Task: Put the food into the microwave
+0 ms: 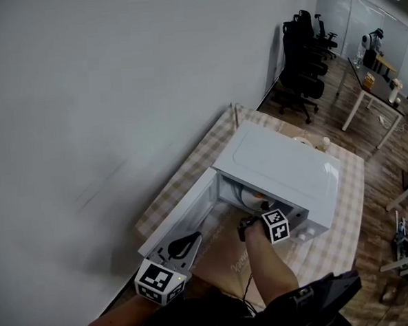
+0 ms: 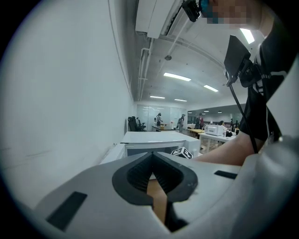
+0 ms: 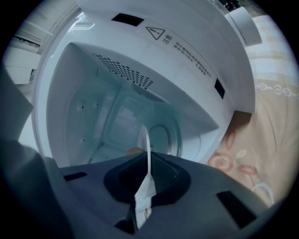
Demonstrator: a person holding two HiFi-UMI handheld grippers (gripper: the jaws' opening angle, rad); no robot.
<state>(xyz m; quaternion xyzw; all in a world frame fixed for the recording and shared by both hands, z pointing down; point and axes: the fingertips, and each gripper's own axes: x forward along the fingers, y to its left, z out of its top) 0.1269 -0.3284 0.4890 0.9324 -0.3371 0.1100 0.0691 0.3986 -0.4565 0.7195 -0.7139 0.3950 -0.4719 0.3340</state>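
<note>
Two grippers at the open microwave (image 1: pixel 280 164): my left gripper (image 1: pixel 188 244), jaws together on nothing, sits beside the swung-out door (image 1: pixel 186 208), seemingly to keep it clear, while my right gripper (image 3: pixel 148 163) pinches the white plate (image 3: pixel 147 140) by its rim, its orange food (image 1: pixel 259 196) just inside the cavity mouth. Beyond, a chequered table (image 1: pixel 345 219) against a blank wall (image 1: pixel 103 96), office chairs (image 1: pixel 301 56) farther off.

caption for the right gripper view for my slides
Right gripper shut on the rim of a white plate, seen edge-on, at the mouth of the open microwave.
</note>
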